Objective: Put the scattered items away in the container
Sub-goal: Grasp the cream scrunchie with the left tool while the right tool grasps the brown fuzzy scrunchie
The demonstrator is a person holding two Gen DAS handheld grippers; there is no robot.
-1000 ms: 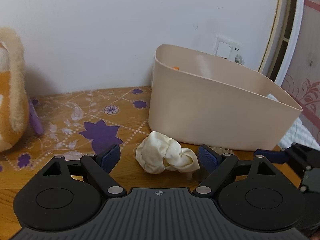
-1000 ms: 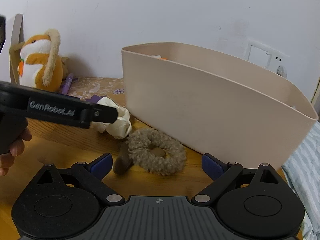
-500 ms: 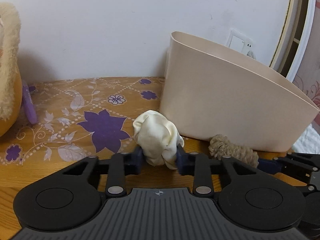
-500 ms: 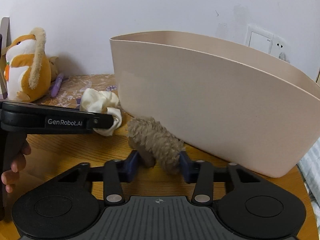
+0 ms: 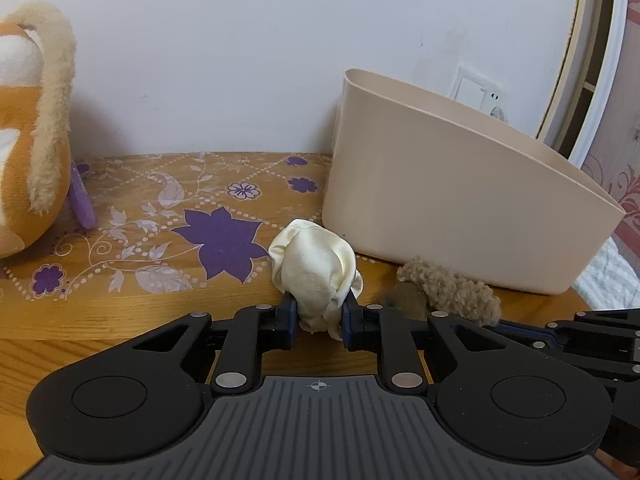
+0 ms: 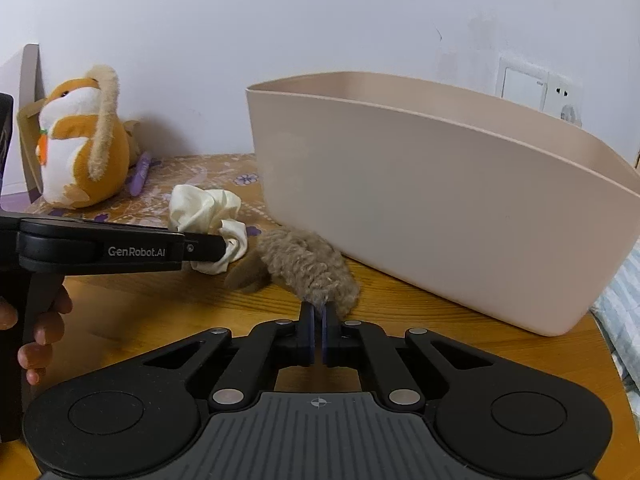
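Since both scrunchies are soft and light, pinching the bunched fabric works: left claw (image 5: 319, 314) grips the cream scrunchie (image 5: 314, 270), right claw (image 6: 319, 330) the brown fuzzy scrunchie (image 6: 310, 266), both near the beige bin (image 6: 440, 200) on the bench (image 6: 400, 300).

My left wrist camera sits low over table (image 5: 120, 312), looks along my left gripper (image 5: 319, 312) toward wall, bin (image 5: 440, 208) off right. My right wrist camera sits close, low, faces bin (image 6: 440, 208) near broadside. Both views share bin, cream scrunchie (image 5: 314, 272) (image 6: 208, 216), brown scrunchie (image 5: 452, 292) (image 6: 308, 264), plush toy (image 5: 28, 152) (image 6: 80, 152).
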